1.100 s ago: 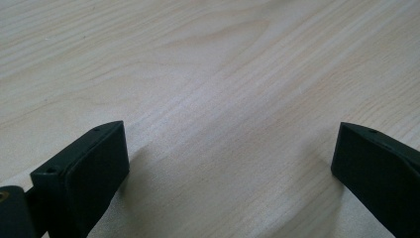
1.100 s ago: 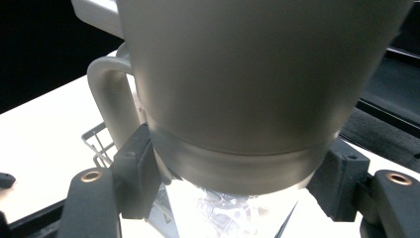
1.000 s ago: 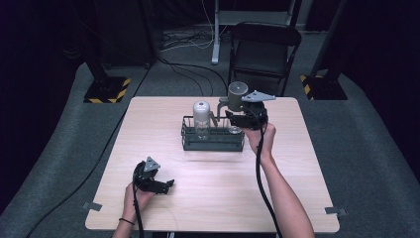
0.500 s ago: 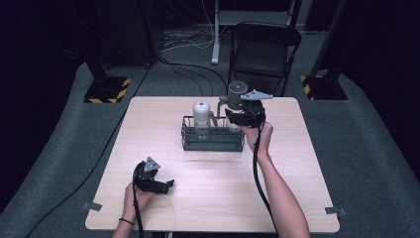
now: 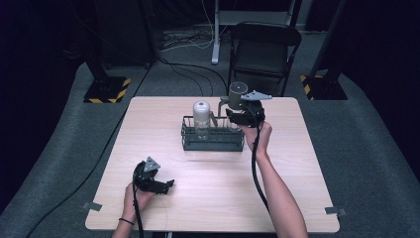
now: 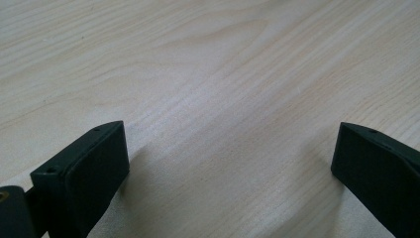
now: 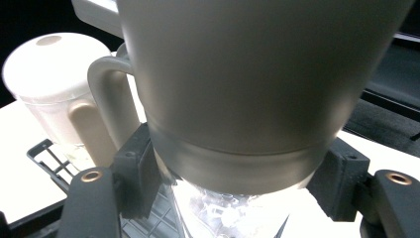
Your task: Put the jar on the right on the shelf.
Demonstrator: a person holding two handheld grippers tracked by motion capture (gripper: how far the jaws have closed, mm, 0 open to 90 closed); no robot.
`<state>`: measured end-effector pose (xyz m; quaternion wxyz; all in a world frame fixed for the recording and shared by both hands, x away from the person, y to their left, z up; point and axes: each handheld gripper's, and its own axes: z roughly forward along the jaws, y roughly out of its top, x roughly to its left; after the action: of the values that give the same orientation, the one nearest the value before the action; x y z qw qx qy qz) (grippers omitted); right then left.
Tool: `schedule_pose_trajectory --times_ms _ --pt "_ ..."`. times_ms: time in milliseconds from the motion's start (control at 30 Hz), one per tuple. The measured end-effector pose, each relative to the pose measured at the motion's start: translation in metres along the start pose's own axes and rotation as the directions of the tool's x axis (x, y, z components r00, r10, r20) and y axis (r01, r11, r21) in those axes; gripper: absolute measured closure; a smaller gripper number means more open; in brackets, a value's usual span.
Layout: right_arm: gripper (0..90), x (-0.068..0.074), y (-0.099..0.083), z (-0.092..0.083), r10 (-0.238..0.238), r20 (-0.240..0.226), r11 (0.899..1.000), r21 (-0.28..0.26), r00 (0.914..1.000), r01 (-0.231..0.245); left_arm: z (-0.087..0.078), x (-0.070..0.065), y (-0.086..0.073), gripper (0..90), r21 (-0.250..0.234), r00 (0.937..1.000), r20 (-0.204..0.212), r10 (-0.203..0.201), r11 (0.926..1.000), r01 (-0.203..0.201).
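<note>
Two tools: right tool (image 7: 233, 183) clamps one grey mug (image 7: 257, 79) above one rack (image 5: 213, 141); left tool (image 6: 230, 163) gapes empty.

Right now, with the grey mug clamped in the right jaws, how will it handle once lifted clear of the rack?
The grey mug looks rigid, so it should not flex. Its smooth sides could slip in the right gripper, whose jaws pinch only a low band. Its side handle may pull it off-balance. Weight unclear.

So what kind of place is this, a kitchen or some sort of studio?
Probably a recording studio or lab, not a kitchen: a lone wooden table on grey carpet, dark surroundings, stand bases with hazard stripes, and cables on the floor behind a folding chair.
</note>
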<state>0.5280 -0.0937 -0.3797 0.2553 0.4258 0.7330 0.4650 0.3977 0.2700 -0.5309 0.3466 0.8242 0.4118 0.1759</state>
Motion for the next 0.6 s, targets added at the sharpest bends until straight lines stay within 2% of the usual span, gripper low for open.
schedule_pose_trajectory --times_ms 600 --pt "30.2 -0.003 -0.011 0.015 0.027 0.004 0.999 0.024 0.9996 -0.027 0.0 0.0 0.0 0.9 -0.001 1.0 0.002 0.001 1.0 -0.001"
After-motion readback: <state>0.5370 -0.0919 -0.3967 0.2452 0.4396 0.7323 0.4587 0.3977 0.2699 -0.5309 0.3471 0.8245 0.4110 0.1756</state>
